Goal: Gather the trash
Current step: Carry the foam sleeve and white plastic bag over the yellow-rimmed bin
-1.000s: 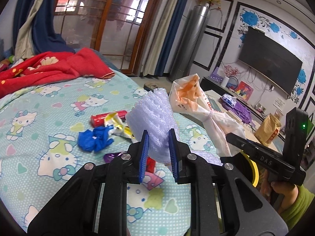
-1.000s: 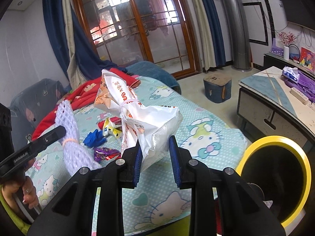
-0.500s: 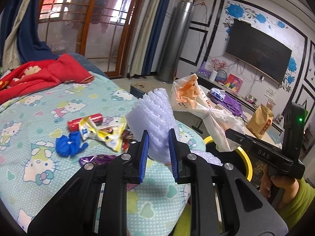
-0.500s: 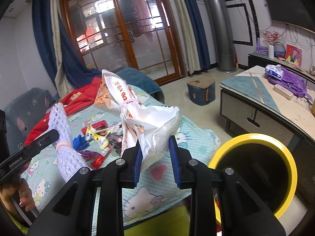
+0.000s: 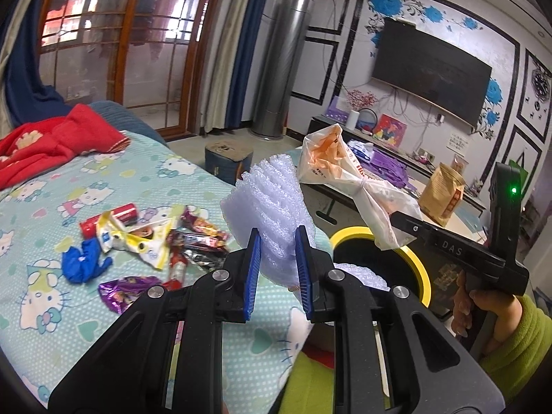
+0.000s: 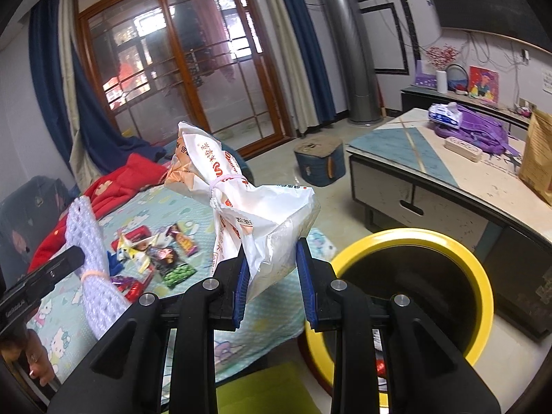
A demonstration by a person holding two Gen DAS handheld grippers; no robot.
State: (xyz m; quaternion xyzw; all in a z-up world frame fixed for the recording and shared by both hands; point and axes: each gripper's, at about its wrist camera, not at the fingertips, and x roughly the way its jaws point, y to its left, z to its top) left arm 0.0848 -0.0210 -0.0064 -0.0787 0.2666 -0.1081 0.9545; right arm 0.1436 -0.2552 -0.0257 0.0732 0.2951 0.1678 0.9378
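1. Nearest the lens, the left claw (image 5: 276, 258) is pinching a white foam net sleeve (image 5: 272, 203) between its blue pads, the sleeve sticking up and fanning out above them.
2. The right claw (image 6: 270, 272) is clamped on the lower end of a tied-off plastic bag (image 6: 241, 200) with orange print; the bag leans up and to the left, cinched in the middle by a thin band.
3. Both claws point slightly downward, held side by side near the bed's edge. In the left view a hand (image 5: 483, 307) in a green sleeve grips the right tool's handle.
4. Just past the bed edge sits the yellow-rimmed bin (image 6: 448, 241), its mouth open and dark. The right claw hides the near-left bit of the rim, and the frame edge cuts off the bin's bottom.
5. Further back on the bed (image 5: 51, 310), loose wrappers (image 5: 145, 238) lie in a heap with a blue glove (image 5: 82, 262) and a red tube (image 5: 114, 215), all well clear of both claws.
6. There's open floor between bed and the low desk (image 6: 414, 158) on the right; a small stool (image 6: 321, 162) stands in that gap.
7. The print on the bag is too warped to read.
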